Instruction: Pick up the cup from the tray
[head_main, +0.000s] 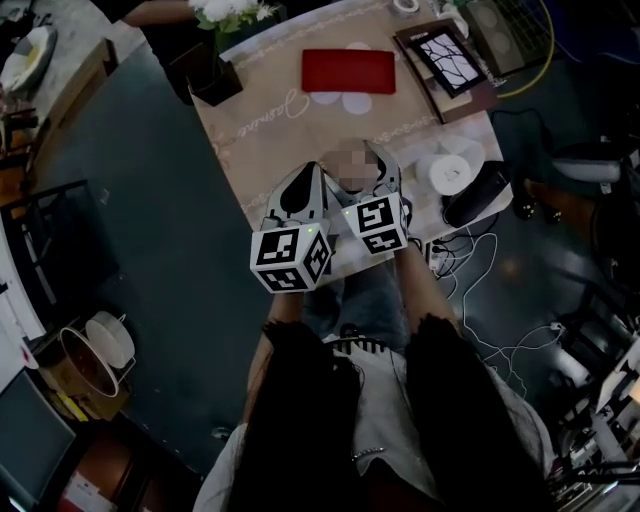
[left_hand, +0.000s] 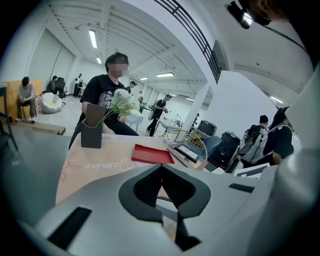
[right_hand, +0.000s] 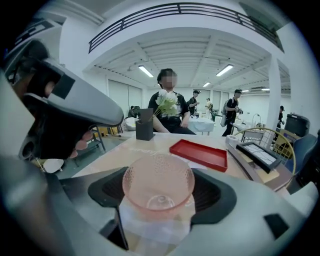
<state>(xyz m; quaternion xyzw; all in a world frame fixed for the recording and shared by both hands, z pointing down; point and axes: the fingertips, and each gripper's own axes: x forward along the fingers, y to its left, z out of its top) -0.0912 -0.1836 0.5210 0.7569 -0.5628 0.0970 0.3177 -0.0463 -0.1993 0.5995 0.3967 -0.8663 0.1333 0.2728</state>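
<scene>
Right gripper (right_hand: 159, 190): jaws spread and closed against both sides of a pink, translucent glass cup (right_hand: 158, 176). The dark pads bear on the cup's wall left and right.

Cup: the wall is dimpled all over, and the mouth is wide and round, narrowing to a small circular base. The mouth faces back along the jaws toward the right gripper's camera, so the inside and the base are seen through it. A pale, cloudy patch lies directly beneath the cup between the jaws, and its nature cannot be determined. The cup is clear of the flat red rectangular tray (right_hand: 199, 154), which lies on the tan table covering (head_main: 270, 130) ahead of the jaws and slightly right.

Left gripper (left_hand: 161, 167): jaw tips pressed together, with nothing between the pads. Through the opening behind the tips only the table covering shows. The red tray lies ahead of this gripper as well.

In the head view both grippers are held side by side at the near table edge, and their marker cubes almost touch.

A dark square vase with white flowers (right_hand: 144, 127) stands beyond the tray, ahead and left of the right jaws.
</scene>
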